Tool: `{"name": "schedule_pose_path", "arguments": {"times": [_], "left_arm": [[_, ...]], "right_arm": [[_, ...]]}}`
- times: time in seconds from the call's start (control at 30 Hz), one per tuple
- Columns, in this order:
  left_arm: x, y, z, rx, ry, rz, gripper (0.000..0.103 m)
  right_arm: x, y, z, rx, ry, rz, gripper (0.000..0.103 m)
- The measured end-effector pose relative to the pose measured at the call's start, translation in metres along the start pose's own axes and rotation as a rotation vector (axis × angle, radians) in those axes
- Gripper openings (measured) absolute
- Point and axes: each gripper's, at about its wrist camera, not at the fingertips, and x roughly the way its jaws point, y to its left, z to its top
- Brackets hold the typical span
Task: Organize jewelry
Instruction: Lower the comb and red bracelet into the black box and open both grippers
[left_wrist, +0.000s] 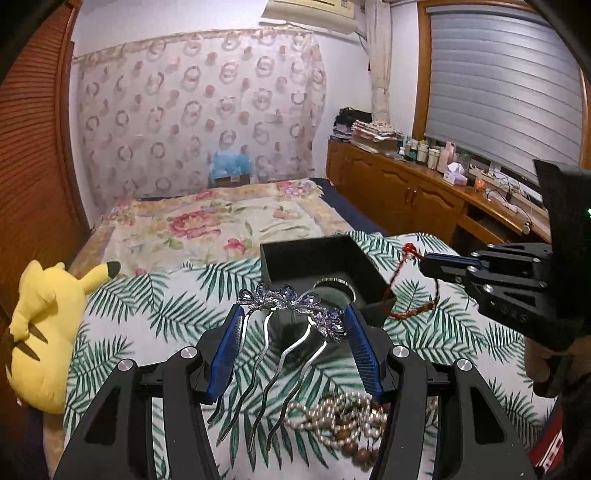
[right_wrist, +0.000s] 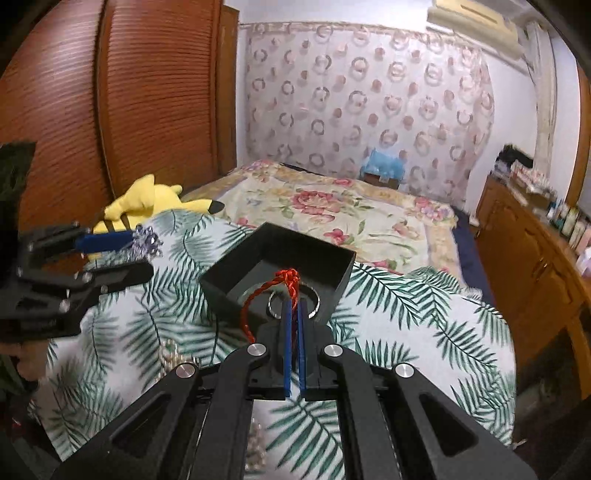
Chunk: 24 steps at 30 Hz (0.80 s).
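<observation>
My left gripper is shut on a silver hair comb with purple flowers, its prongs hanging toward the camera, held just before the black box. My right gripper is shut on a red cord bracelet and holds it over the black box's near edge. The right gripper also shows in the left wrist view with the red cord dangling beside the box. A metal ring lies inside the box. Pearl and wooden bead strands lie on the leaf-print cloth.
The leaf-print cloth covers the near end of a floral bed. A yellow plush toy lies at the left edge. A wooden cabinet with bottles runs along the right. The left gripper with the comb shows in the right wrist view.
</observation>
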Motion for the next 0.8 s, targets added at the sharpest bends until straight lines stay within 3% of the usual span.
{"name": "schedule_pose_path", "arguments": {"times": [0.43, 0.7, 0.8], "left_arm": [[0.032, -0.007, 0.027, 0.010, 0.007, 0.004, 0.053], [0.056, -0.005, 0.031, 0.019, 0.040, 0.017, 0.053], [0.064, -0.005, 0.032, 0.020, 0.055, 0.020, 0.053]], "right_arm": [[0.035, -0.021, 0.031, 0.006, -0.026, 0.011, 0.003], [0.071, -0.013, 0.022, -0.010, 0.055, 0.069, 0.004], [0.075, -0.017, 0.015, -0.001, 0.071, 0.090, 0.019]]}}
